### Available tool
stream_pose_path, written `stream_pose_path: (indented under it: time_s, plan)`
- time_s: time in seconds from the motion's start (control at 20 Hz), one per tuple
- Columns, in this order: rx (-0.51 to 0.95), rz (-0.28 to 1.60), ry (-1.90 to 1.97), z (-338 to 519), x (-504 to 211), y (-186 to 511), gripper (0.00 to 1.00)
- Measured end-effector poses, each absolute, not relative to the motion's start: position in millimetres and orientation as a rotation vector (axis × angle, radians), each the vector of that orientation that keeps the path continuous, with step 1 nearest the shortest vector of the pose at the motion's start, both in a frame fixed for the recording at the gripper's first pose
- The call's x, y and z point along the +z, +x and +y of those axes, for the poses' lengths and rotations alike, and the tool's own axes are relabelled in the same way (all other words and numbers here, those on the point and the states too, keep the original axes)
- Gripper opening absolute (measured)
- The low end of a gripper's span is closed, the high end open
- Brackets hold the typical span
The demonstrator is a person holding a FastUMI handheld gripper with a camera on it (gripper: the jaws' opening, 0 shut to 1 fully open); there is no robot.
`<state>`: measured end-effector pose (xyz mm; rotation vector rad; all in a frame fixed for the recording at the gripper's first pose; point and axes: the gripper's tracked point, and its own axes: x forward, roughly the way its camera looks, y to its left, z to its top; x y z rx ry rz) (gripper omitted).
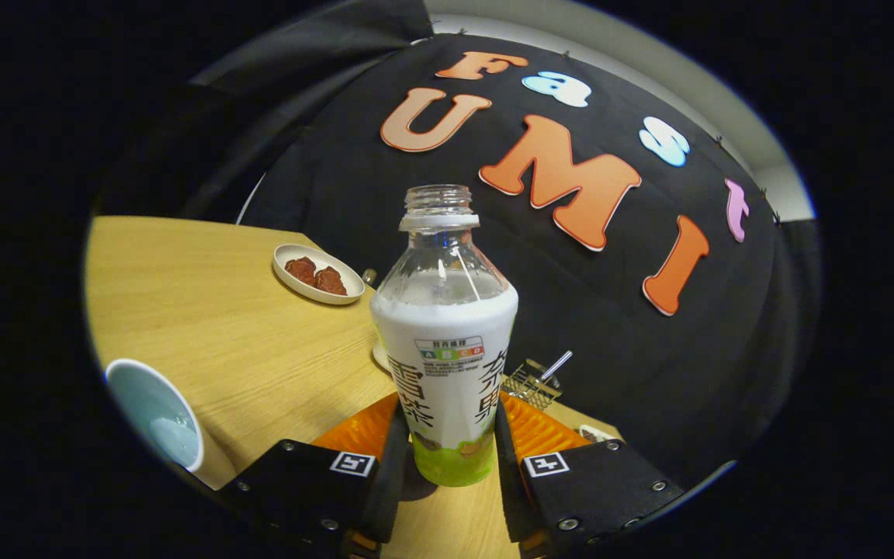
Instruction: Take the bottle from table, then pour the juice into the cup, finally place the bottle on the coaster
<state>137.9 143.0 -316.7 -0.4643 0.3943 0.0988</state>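
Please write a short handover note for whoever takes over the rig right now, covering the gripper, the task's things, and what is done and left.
Gripper: fingers closed on the bottle's lower body, one on each side.
Bottle: upright, uncapped, between the fingers; whether it is lifted off the table cannot be told.
Cup: on the table off to the left of the fingers, a little liquid at its bottom.
Coaster: not identified from here.
Also there: a dish of reddish food beyond the bottle.
Done: bottle grasped.
Left: pour into the cup, as far as this shows, then set the bottle on the coaster.
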Motion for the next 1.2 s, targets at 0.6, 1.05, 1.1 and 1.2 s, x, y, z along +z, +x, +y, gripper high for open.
stream_pose_path:
  time_s: [0.6, 1.05, 1.1, 1.2]
  plan:
    - [0.094, 0.501, -0.155, 133, -356, 144, 0.56]
    - [0.09, 0.521, -0.056, 131, -356, 139, 0.64]
    - [0.107, 0.536, -0.034, 135, -358, 136, 0.65]
    - [0.12, 0.55, -0.01, 137, -356, 133, 0.69]
